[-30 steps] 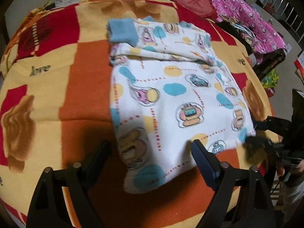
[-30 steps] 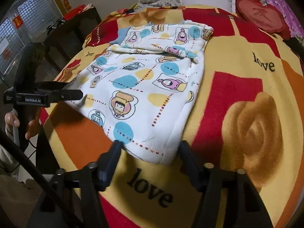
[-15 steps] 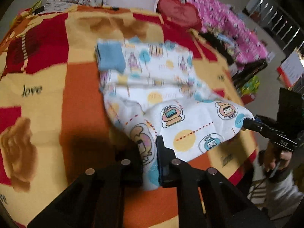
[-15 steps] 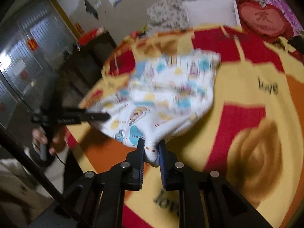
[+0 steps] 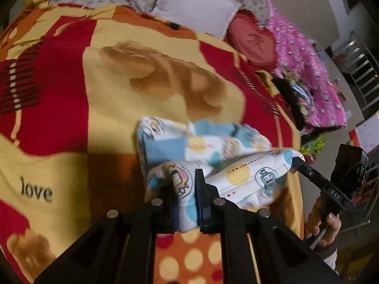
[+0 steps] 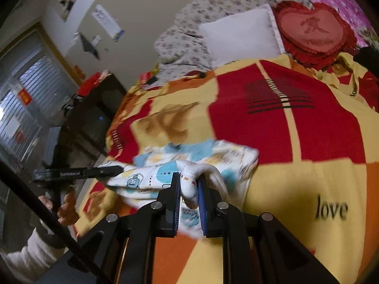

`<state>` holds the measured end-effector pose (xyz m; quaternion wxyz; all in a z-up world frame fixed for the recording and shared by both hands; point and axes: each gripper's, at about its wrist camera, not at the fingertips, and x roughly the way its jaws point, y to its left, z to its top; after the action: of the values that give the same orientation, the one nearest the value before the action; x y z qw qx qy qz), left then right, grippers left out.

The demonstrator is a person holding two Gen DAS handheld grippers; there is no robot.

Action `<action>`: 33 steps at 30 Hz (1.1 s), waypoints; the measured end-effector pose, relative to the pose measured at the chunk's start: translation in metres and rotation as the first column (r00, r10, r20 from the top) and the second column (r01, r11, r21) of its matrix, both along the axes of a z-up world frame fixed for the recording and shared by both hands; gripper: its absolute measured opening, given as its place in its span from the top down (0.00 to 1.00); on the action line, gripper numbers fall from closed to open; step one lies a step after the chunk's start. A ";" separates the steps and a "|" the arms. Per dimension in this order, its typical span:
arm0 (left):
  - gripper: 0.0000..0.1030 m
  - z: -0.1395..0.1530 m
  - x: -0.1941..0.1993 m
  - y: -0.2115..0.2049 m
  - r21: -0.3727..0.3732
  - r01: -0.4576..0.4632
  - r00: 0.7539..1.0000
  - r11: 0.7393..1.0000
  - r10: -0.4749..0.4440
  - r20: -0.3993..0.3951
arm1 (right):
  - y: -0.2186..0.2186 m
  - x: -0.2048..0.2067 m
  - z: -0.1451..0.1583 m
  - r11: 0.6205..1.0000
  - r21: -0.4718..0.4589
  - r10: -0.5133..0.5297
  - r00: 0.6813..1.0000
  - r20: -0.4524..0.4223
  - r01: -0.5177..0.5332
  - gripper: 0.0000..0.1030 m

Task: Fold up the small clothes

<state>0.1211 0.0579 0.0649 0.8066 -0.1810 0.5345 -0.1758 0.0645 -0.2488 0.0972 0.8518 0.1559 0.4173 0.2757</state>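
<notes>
The small garment (image 5: 213, 151), white with blue and yellow dots and cartoon prints, lies bunched near the front edge of the bed, on the red, orange and yellow blanket (image 5: 71, 94). The left gripper (image 5: 186, 196) is closed on one front corner of it, with white cloth squeezed between the two blue-padded fingers. The right gripper (image 6: 189, 196) is closed in the same way on the other front corner. In the left wrist view the right gripper (image 5: 297, 159) shows from the side at the right, its tip on the cloth, and a hand (image 5: 324, 222) holds its handle.

The front edge of the garment is stretched between the two grippers, so its long axis runs left to right across the bed (roughly parallel to the near edge). The lifted edge hangs above the rest of the cloth, which is piled behind it with a blue cuff (image 5: 163, 146) showing on top. The pictures are blurred, so the exact folds I cannot tell.

At the far end of the bed sit a white pillow (image 6: 239, 37) and a red heart cushion (image 6: 312, 28).
</notes>
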 end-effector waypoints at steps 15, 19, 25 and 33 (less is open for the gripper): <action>0.31 0.050 -0.004 0.040 0.038 -0.105 0.980 0.994 0.097 0.173 | -0.019 0.007 0.003 0.989 -0.043 -0.136 0.989 0.064 0.138 0.48; 0.28 0.055 -0.027 0.034 0.120 -0.081 0.977 0.989 0.055 0.206 | 0.022 -0.023 0.005 0.992 -0.116 0.050 0.996 0.077 -0.041 0.48; 0.28 0.028 -0.034 0.013 0.142 -0.018 0.988 0.990 -0.004 0.155 | 0.072 -0.012 -0.024 0.963 -0.219 0.166 0.986 0.034 -0.154 0.48; 0.28 -0.021 -0.012 -0.003 0.208 -0.038 0.998 0.977 0.027 0.056 | 0.092 0.063 -0.039 0.971 -0.239 0.031 0.999 0.035 -0.022 0.48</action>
<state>0.1095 0.0546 0.0437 0.8377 -0.0992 0.5257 -0.1103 0.1273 -0.1573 0.0587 0.8684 0.0413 0.4331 0.2378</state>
